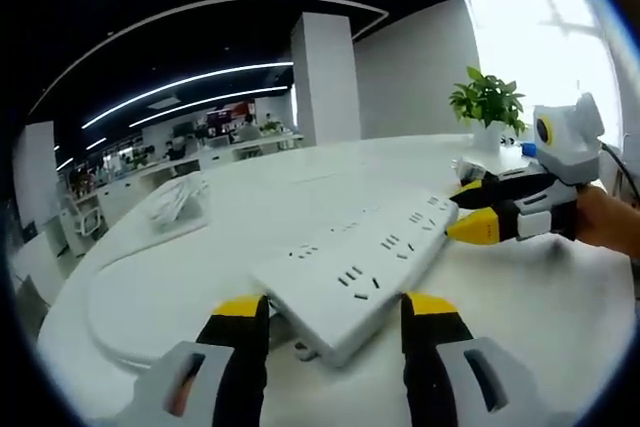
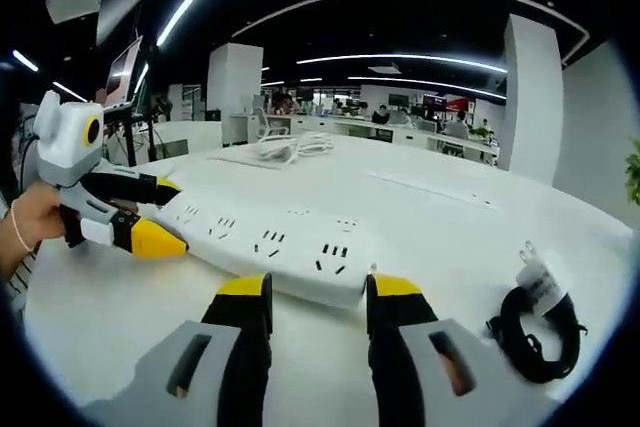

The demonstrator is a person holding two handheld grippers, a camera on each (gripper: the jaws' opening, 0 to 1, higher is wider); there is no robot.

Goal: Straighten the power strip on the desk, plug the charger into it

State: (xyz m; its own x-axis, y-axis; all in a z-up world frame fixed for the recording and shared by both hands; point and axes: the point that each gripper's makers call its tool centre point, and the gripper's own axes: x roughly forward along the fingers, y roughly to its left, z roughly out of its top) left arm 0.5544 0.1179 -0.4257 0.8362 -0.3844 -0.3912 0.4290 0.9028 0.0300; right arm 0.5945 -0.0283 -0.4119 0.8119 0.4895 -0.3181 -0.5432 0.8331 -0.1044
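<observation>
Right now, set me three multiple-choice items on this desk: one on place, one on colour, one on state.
1. In the right gripper view, the coiled black charger lies where?
A. on the power strip
B. on the desk, apart from the strip
C. between the jaws

2. The power strip is what colour?
A. white
B. black
C. red

3. The strip's sockets are
A. all full
B. all free
C. covered by a cloth

Answers: 1 B, bare desk shows between charger and strip; 2 A, its whole casing is white; 3 B, no plug sits in any visible socket.
</observation>
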